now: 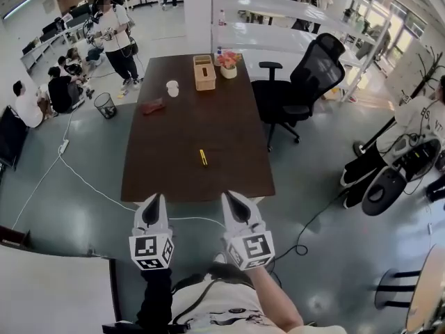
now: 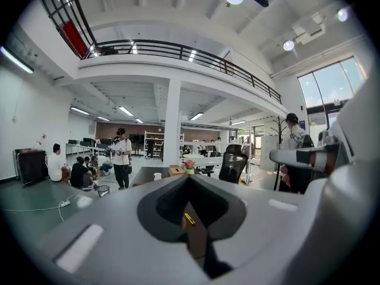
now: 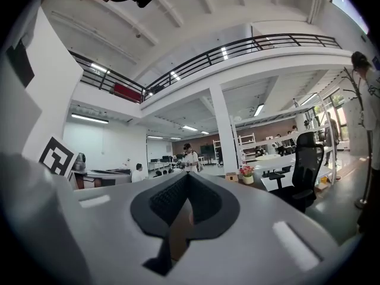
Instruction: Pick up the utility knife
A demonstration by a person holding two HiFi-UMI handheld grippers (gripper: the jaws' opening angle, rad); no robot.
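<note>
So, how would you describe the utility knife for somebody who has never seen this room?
Find the dark brown table in the middle of the hall, with a black office chair beside it. The wooden tissue box, white cup and flowers stand at its far end; the utility knife lies alone on the near half. It is the only slim yellow thing.

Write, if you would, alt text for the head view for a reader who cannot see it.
The left gripper and right gripper, jaws together and empty, are held before the near edge of a dark table, where a yellow utility knife lies untouched. A wooden box, flowers and a cup stand at its far end, an office chair beside it.
</note>
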